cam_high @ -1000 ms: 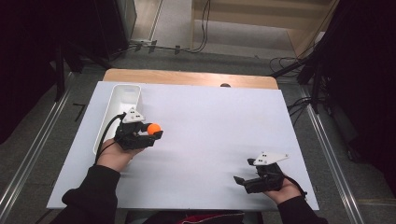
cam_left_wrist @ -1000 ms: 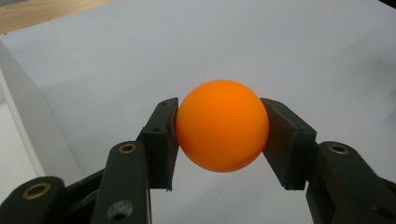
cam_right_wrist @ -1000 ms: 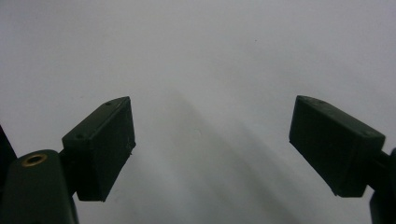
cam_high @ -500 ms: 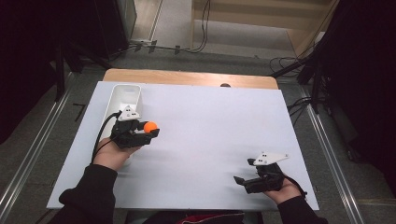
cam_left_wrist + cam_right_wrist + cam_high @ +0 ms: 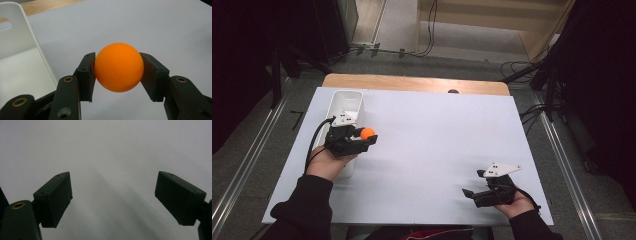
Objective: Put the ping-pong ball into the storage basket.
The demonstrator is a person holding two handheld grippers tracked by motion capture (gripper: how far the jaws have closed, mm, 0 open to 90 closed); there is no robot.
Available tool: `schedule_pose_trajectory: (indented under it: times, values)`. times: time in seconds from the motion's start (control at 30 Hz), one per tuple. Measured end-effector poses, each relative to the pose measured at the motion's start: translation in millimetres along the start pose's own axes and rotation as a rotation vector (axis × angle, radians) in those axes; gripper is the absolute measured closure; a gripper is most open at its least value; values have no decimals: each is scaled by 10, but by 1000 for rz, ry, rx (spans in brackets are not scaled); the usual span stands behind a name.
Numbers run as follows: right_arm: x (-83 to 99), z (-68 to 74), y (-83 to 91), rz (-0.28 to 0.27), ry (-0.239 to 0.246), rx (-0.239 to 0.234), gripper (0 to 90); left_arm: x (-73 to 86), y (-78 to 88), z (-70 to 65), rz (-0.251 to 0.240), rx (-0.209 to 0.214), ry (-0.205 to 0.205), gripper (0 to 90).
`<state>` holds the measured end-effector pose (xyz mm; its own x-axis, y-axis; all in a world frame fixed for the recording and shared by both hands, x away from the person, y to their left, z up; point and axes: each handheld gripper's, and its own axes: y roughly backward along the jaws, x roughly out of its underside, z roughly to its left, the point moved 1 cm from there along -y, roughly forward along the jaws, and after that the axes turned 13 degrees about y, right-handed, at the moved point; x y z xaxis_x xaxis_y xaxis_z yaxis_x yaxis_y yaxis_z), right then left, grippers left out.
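Gripping the orange ball (image 5: pixel 119 67) between both pads, the left gripper (image 5: pixel 368 137) holds it clear of the white table surface (image 5: pixel 437 135), at the left side of the scene and just beside the white tray (image 5: pixel 348 100). In the left gripper view the ball sits centred between the jaws, with each pad pressed against its side, and the tray wall stands to the left of the jaws with its floor visible beyond. The tray is a long, narrow bin lying along the left edge of the table, and no other object can be made out inside it. The right gripper (image 5: pixel 472 192) rests at the near right corner, well apart from the ball and tray; its jaws stand wide apart with nothing between them, and bare table shows between its pads in the right gripper view. As a judgement of progress: the pick-up is complete, since the ball is secured and lifted, while the placement is not yet done, since the ball is beside the tray and not over its opening. The remaining work appears to be carrying the ball over the tray rim, then releasing it inside.
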<state>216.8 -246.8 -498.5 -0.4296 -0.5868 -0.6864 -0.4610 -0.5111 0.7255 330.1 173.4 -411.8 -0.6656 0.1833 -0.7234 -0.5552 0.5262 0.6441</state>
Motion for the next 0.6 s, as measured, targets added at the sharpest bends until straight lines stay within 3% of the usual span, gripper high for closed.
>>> schedule_pose_trajectory:
  times: [0.27, 0.6]
  values:
    - [0, 0, 0, 3, -2, -1, 129, -13, 21, 33, -1, 9, 18, 494]
    - [1, -1, -4, 1, 7, -4, 129, -23, 52, 105, -16, -21, 28, 495]
